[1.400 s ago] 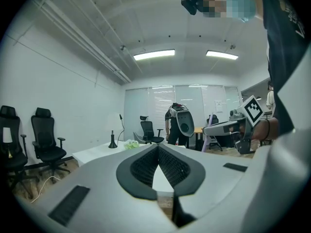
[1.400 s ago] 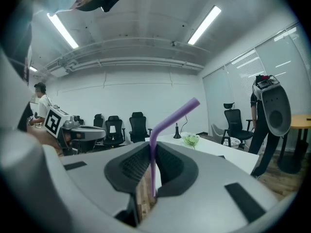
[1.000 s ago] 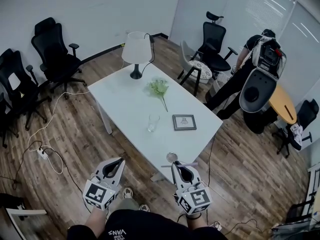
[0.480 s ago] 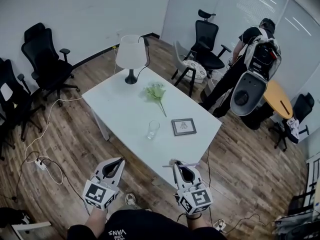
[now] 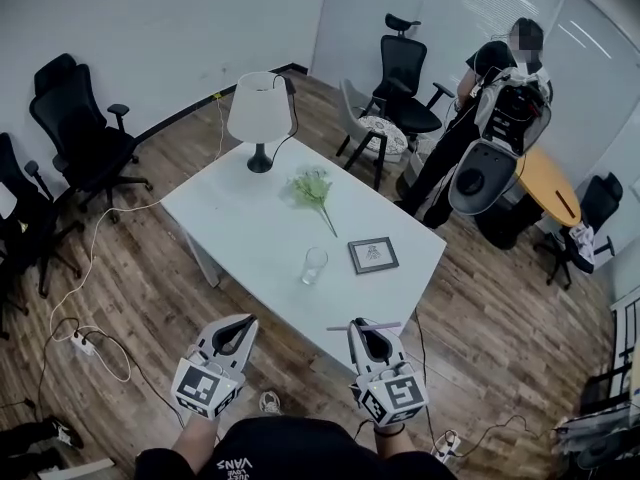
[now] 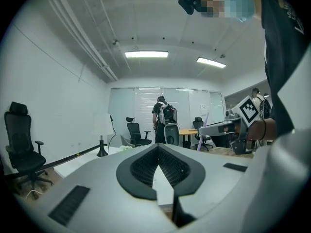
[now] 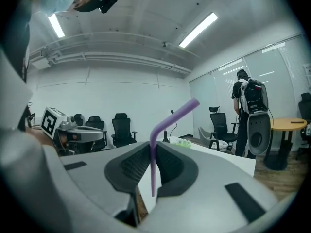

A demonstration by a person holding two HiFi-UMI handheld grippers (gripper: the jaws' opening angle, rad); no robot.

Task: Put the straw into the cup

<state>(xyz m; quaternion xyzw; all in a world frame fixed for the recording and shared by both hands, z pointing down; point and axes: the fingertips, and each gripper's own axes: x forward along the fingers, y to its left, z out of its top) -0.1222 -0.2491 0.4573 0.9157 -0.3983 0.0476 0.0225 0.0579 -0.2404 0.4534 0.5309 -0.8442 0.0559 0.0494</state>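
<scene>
A clear glass cup stands upright on the white table, near its front edge. My right gripper hangs in front of that edge, short of the cup, shut on a purple bendy straw. In the right gripper view the straw stands upright between the pads, its bent top leaning right. My left gripper is off the table's near left side, shut with nothing in it; its fingertips meet. The cup does not show in either gripper view.
On the table stand a white lamp, a green flower sprig and a small picture frame. A person with a backpack stands at the back right. Office chairs line the walls. Cables and a power strip lie on the floor at left.
Both grippers have come closer to the table's front edge, and the cup sits nearer in the head view. The straw stays held. The person at the back has shifted slightly.
</scene>
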